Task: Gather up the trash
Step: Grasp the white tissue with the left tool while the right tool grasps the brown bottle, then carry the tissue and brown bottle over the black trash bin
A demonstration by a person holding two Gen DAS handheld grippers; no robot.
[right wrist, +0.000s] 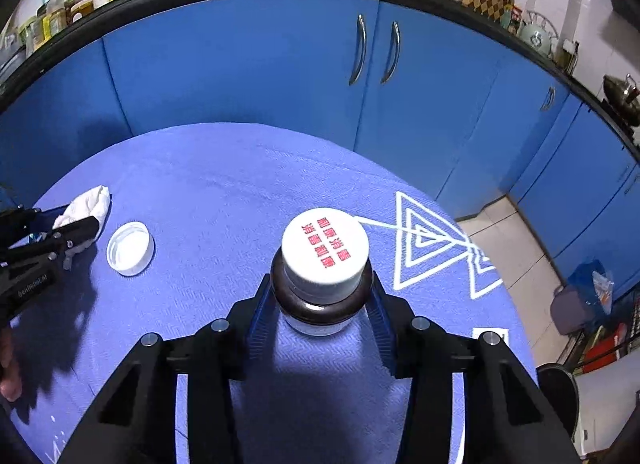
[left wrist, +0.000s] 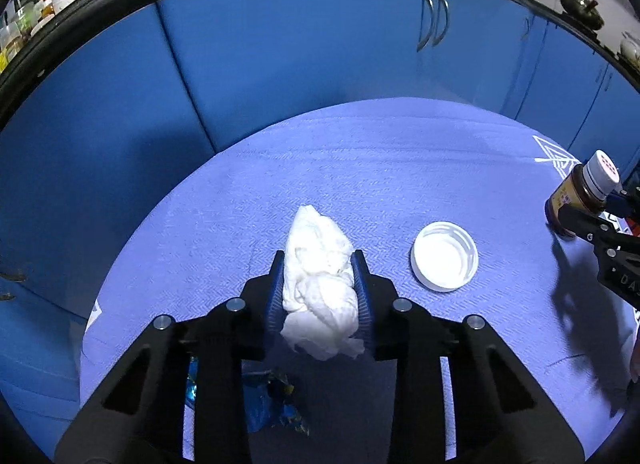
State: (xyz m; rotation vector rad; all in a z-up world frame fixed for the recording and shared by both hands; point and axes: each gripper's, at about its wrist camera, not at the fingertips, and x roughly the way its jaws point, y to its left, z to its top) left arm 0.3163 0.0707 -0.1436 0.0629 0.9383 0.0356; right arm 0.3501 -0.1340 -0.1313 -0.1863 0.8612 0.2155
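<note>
Left gripper: fingers pinching a crumpled white tissue on the blue-clothed table; the wad's long axis runs forward along the fingers, its far end projecting beyond the tips; soft, creased, easily compressed. Right gripper: fingers pressed against the dark shoulder of an upright brown bottle with a white cap printed in red; the bottle stands squarely between them. A loose white lid lies open side up between both grippers, nearer the left; a blue wrapper lies beneath the left gripper.
</note>
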